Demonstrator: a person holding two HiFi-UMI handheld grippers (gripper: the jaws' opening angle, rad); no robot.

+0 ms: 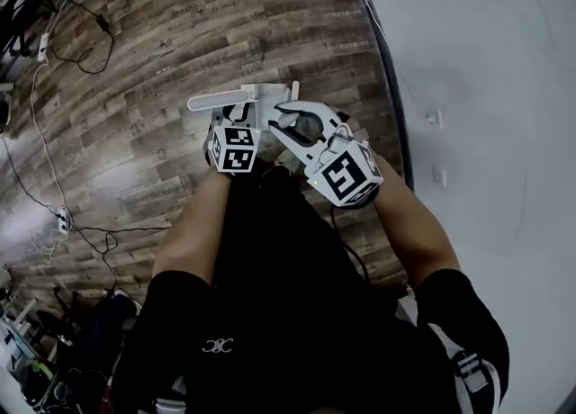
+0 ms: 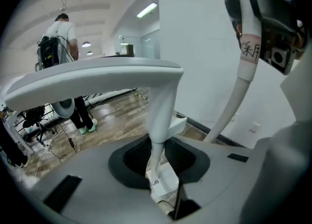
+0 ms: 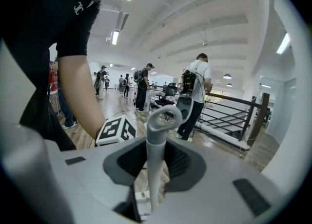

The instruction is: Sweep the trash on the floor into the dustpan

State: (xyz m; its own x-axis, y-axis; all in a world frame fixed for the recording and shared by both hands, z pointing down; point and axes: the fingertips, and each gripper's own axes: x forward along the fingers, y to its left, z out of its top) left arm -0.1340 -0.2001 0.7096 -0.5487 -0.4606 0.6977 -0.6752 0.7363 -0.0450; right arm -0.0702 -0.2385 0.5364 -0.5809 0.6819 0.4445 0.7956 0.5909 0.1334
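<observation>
Left gripper (image 1: 241, 120): we are seeing it clenched on the thin stem of a white crossbar handle (image 1: 236, 97); in its own view the jaws are pressing that stem from both sides (image 2: 157, 162).
Crossbar handle, left gripper view (image 2: 163, 106): it is rising upright out of the jaws, and its flat bar is spreading across the upper left of the frame.
Right gripper (image 1: 301, 126): it is gripping a pale loop handle, jaws closed on the shaft (image 3: 155, 169).
Loop handle (image 3: 156, 150): it is standing straight up from the jaws, and the ring at its tip is sitting at frame centre. In the left gripper view it is slanting down from the upper right (image 2: 234, 101).
Grippers together: both are sitting just beside each other at the centre of the head view. The left one's marker cube (image 3: 117, 130) is showing at centre left of the right gripper view, below the person's arm (image 3: 78, 86).
Dustpan and trash: both are lying below the grippers and the person's body, so we cannot tell their place.
Floor (image 1: 135, 88): wood planks are filling the left and centre of the head view.
Wall (image 1: 486, 88): a pale surface is filling the right of the head view.
Cables (image 1: 45, 115): they are trailing down the left edge of the head view.
Background: people (image 3: 197, 86) are standing by a railing (image 3: 229, 116) right of centre in the right gripper view.
</observation>
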